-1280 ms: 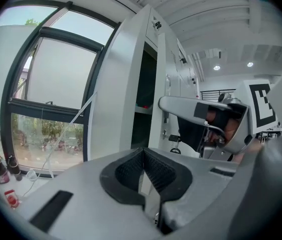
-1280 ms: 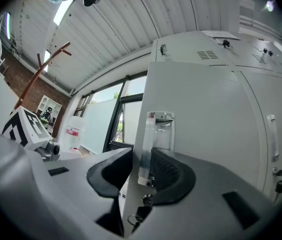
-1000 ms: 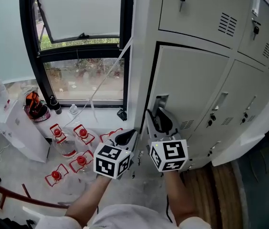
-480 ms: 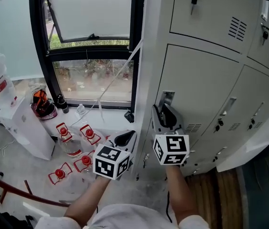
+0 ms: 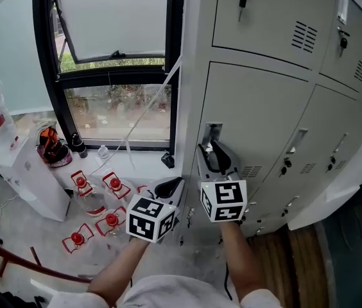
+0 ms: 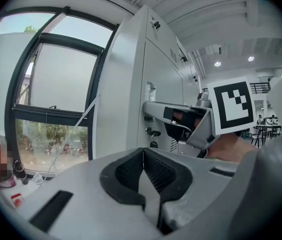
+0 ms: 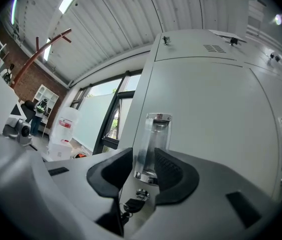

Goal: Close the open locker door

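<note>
1. From the head view, the right gripper is up against the grey locker door, and its black fingers are set on either side of the metal handle at the door's left edge. The door lies flat in line with the neighbouring locker fronts, with only a thin dark seam down its left side. The left gripper hangs lower and to the left, clear of the lockers, above the floor by the window. Red-capped water jugs lie on the floor beneath it.

2. In the left gripper view, the two ribbed pads are pressed tip to tip with nothing between them, so this gripper is clenched and empty. Beyond them the other gripper reaches in from the right to the locker front.

3. The right gripper view gives the close look. The shiny handle stands upright between the pads, with a pad against each side, so the fingers are grasping it. Just below the handle there is a round lock with a key hanging from it. The door fills the background, pale and smooth.
</note>
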The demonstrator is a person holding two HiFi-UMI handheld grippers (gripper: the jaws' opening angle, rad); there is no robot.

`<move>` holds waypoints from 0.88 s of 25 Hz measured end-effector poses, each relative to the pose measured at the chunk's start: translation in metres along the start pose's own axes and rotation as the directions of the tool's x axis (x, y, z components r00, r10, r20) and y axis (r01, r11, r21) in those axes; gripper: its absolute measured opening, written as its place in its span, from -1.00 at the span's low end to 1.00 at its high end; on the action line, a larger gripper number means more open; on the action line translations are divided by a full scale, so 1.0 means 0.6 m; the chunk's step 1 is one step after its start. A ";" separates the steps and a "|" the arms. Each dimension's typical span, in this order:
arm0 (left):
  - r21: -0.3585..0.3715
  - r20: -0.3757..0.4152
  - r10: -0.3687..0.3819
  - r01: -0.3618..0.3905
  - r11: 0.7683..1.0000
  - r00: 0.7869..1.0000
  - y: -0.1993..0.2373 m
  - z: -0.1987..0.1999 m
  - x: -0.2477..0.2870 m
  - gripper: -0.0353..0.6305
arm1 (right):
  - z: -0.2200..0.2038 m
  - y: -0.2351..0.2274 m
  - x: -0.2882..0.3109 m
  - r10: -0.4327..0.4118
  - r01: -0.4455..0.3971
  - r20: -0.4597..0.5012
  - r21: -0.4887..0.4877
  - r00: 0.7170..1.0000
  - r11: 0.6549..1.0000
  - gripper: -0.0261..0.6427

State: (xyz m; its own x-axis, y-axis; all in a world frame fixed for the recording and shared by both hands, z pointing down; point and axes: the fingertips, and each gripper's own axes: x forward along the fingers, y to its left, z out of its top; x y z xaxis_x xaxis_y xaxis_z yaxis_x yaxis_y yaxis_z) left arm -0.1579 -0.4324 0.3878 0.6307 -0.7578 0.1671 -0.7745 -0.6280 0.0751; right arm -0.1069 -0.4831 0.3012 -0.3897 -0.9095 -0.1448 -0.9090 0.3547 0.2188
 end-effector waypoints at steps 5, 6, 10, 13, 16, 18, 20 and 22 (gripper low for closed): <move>-0.002 0.005 0.000 0.000 1.000 1.000 -0.017 0.004 0.001 -0.87 | -0.001 -0.008 -0.021 0.006 -0.006 -0.007 0.011 1.000 1.000 -0.59; -0.002 0.006 0.000 0.000 1.000 1.000 -0.022 0.005 0.000 -0.87 | -0.002 -0.008 -0.026 0.008 -0.008 -0.010 0.010 1.000 1.000 -0.59; 0.000 0.012 0.007 -0.007 1.000 1.000 -0.040 0.008 -0.002 -0.87 | -0.008 -0.001 -0.051 0.016 -0.016 -0.027 0.005 0.999 1.000 -0.59; -0.008 0.018 0.012 -0.012 1.000 1.000 -0.060 0.011 -0.003 -0.87 | -0.013 -0.001 -0.078 0.021 -0.021 -0.042 0.000 0.999 1.000 -0.59; -0.010 0.018 0.011 -0.011 1.000 1.000 -0.089 0.014 -0.003 -0.87 | -0.017 -0.010 -0.111 0.025 -0.025 -0.059 0.005 0.998 1.000 -0.59; -0.015 0.018 0.011 -0.011 1.000 1.000 -0.110 0.017 -0.003 -0.87 | -0.016 -0.017 -0.134 0.029 -0.029 -0.069 0.005 0.997 1.000 -0.59; -0.019 0.020 0.011 -0.010 1.000 1.000 -0.132 0.021 -0.002 -0.87 | -0.012 -0.025 -0.157 0.032 -0.032 -0.073 0.001 0.997 0.999 -0.60; -0.022 0.021 0.012 -0.012 1.000 1.000 -0.151 0.024 -0.001 -0.87 | -0.008 -0.034 -0.178 0.035 -0.035 -0.075 0.000 0.997 0.999 -0.62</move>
State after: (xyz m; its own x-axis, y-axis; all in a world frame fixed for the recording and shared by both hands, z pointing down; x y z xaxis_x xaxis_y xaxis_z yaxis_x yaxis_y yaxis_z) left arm -0.0875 -0.3776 0.3667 0.6220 -0.7690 0.1473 -0.7828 -0.6150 0.0945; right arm -0.0463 -0.3943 0.3166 -0.4095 -0.9100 -0.0646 -0.8946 0.3867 0.2240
